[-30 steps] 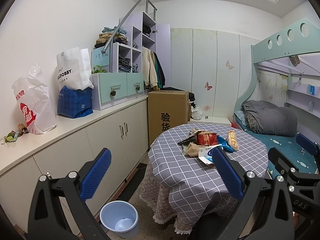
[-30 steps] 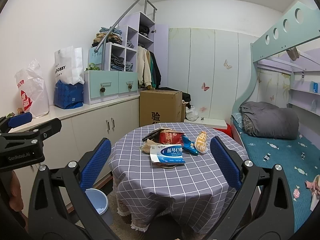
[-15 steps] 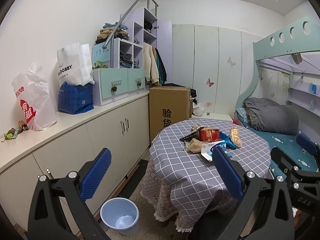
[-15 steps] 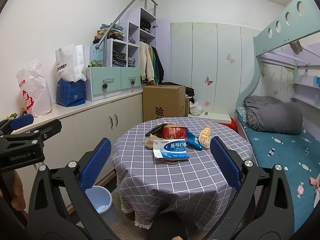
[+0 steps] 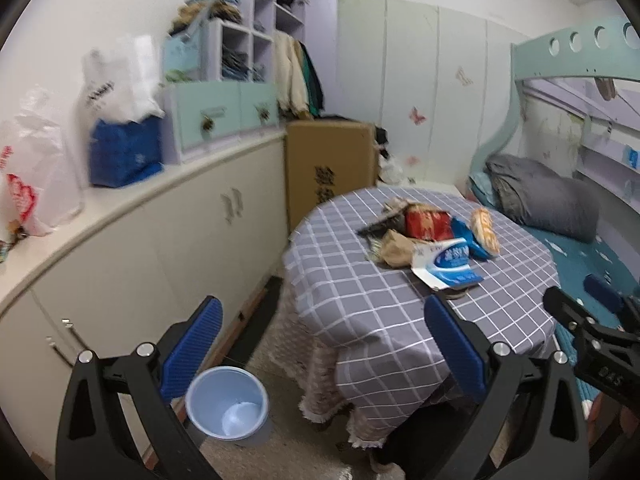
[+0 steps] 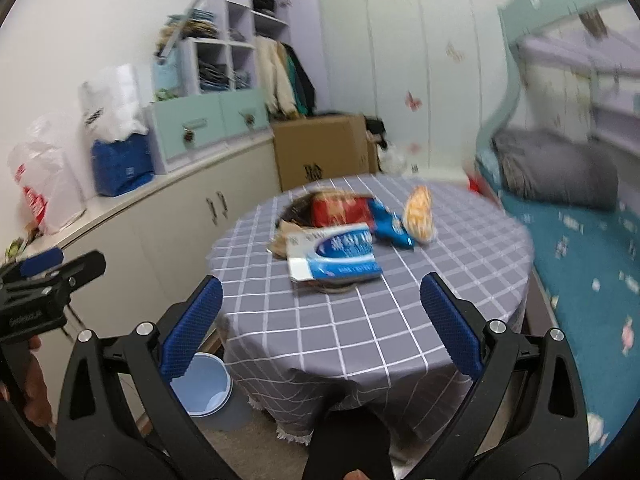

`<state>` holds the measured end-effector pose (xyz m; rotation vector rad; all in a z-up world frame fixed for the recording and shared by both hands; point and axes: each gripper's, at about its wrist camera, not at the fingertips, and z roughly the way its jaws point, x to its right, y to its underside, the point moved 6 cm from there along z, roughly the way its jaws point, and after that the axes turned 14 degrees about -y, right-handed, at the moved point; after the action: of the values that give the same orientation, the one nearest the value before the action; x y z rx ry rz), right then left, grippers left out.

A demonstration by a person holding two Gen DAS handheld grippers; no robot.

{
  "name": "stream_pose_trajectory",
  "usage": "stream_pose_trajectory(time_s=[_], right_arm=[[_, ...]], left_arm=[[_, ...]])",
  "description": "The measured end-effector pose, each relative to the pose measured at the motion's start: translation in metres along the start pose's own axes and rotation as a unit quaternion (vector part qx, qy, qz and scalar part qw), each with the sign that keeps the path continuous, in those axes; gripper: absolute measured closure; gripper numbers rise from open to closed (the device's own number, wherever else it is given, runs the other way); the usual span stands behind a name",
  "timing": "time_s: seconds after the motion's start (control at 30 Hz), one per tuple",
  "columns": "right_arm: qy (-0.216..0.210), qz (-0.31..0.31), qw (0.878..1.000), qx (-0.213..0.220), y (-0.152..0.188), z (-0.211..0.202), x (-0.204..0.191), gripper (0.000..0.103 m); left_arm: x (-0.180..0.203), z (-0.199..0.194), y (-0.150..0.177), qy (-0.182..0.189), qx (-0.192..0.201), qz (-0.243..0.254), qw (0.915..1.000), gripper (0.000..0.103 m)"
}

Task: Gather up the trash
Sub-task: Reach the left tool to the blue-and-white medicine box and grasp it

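- Both sets of jaws stand wide apart with nothing between them: the left gripper (image 5: pixel 324 344) fills the lower part of its own view, and the right gripper (image 6: pixel 320 320) does the same in its view, each showing blue ribbed pads (image 6: pixel 194 322).
- Trash sits in a loose heap near the middle of the round table (image 6: pixel 460 280), which wears a grey checked cloth; in the right wrist view it lies just above centre.
- Nearest in that heap is a white and blue packet (image 6: pixel 336 252), lying flat and overlapping something darker beneath it that I cannot identify.
- Behind it are a red wrapper (image 6: pixel 340 210), a blue wrapper (image 6: pixel 390 224) and an orange snack bag (image 6: pixel 420 216), bunched so they touch or overlap.
- On the floor at lower left of the left wrist view stands a pale blue bin (image 5: pixel 226 406), open-topped, just beside the table's draped edge and the white cabinets (image 5: pixel 132 264); its place suits short carries from the tabletop.
- Judging by the open jaws and the heap ahead, collecting has not yet begun; the flat packet looks the easiest first pick, though a thin edge on cloth may need a low pinch.
- Blur in both views makes small print and fine scraps unreadable.
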<state>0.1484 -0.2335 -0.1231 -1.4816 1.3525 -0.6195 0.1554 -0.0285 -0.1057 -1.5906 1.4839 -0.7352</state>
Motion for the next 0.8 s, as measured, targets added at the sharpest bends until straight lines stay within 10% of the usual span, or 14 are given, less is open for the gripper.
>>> stream_pose_trajectory(time_s=[0.4, 0.8], right_arm=[[0.037, 0.067, 0.996, -0.038, 0.003, 0.059, 0.082, 0.006], [0.031, 0.108, 0.990, -0.090, 0.002, 0.110, 0.127, 0.006]], left_arm=[[0.113, 0.112, -0.004, 0.140, -0.096, 0.007, 0.9855, 0.005], [0.164, 0.184, -0.012, 0.157, -0.130, 0.048, 0.9778, 0.007]])
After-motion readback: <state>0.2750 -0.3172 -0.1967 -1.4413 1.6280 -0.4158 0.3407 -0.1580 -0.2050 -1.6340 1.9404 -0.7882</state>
